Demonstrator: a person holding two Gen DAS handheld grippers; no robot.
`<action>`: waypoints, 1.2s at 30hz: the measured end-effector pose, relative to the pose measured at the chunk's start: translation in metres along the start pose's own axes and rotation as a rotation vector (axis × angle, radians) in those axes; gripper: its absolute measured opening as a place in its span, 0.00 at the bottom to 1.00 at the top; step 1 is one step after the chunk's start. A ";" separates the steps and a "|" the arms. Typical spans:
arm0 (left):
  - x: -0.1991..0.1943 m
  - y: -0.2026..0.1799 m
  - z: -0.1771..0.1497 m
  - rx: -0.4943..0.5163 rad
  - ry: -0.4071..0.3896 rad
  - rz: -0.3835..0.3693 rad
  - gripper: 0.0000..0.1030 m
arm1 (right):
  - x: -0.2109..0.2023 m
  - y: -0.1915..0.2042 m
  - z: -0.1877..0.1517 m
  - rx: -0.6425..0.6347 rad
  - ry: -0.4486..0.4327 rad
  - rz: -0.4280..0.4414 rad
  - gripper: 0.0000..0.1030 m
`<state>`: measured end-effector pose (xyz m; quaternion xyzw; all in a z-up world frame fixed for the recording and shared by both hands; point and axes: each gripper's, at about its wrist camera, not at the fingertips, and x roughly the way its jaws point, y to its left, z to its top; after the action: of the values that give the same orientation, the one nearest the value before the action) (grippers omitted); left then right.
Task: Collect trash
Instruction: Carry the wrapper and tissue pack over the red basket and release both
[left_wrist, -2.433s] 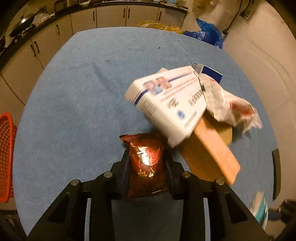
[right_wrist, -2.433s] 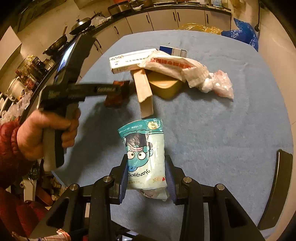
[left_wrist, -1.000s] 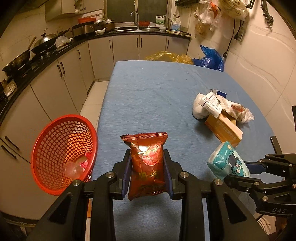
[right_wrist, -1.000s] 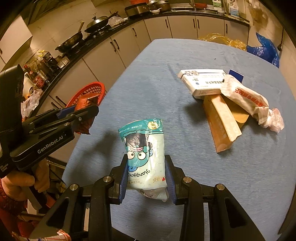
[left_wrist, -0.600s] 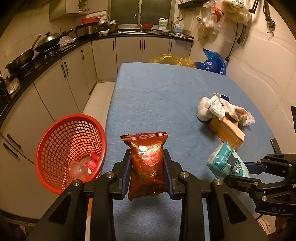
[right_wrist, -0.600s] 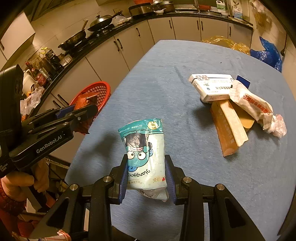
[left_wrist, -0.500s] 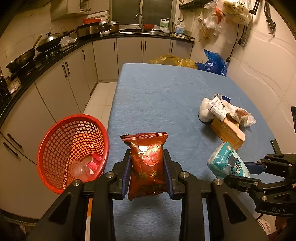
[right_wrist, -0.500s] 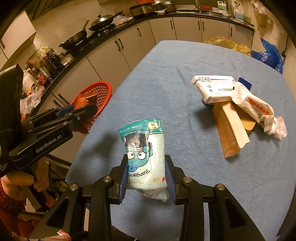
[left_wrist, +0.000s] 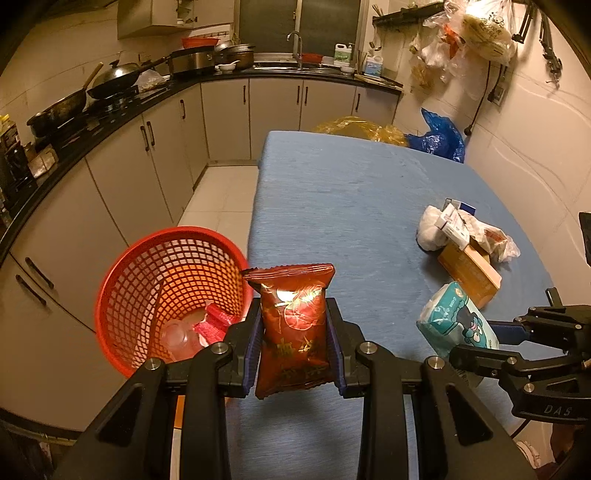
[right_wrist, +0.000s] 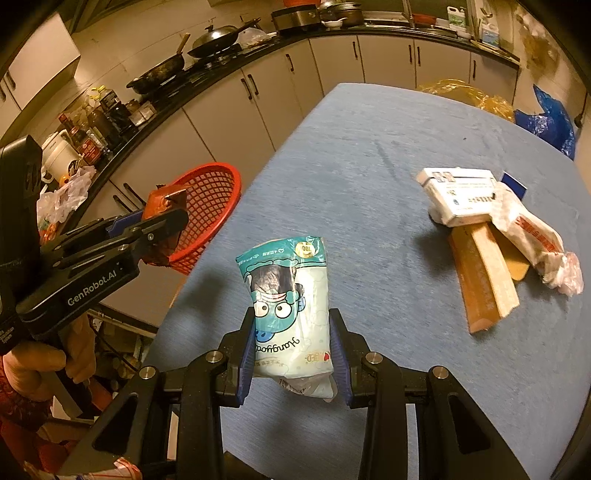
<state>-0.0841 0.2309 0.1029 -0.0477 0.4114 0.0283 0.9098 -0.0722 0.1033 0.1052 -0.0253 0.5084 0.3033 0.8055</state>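
Task partly done: left gripper (left_wrist: 294, 347) clamps a red packet (left_wrist: 292, 332) just right of the basket (left_wrist: 110, 295), right gripper (right_wrist: 293, 354) clamps a blue pouch (right_wrist: 290, 306) above the table (right_wrist: 369, 155), neither yet binned, while some trash lies in the basket and boxes and wrappers (right_wrist: 487, 229) remain far right.

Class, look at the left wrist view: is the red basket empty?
No: the red basket already holds a clear plastic piece and a red wrapper at its bottom.
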 end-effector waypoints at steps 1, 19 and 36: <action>-0.001 0.002 0.000 -0.002 -0.001 0.002 0.29 | 0.001 0.003 0.002 -0.006 0.001 0.001 0.38; -0.004 0.083 -0.004 -0.100 0.014 0.087 0.29 | 0.048 0.070 0.054 -0.092 0.030 0.081 0.38; 0.022 0.148 0.005 -0.192 0.052 0.115 0.32 | 0.117 0.118 0.120 -0.104 0.066 0.097 0.43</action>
<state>-0.0796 0.3787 0.0801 -0.1115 0.4322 0.1183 0.8870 -0.0016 0.2956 0.0972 -0.0523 0.5190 0.3670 0.7702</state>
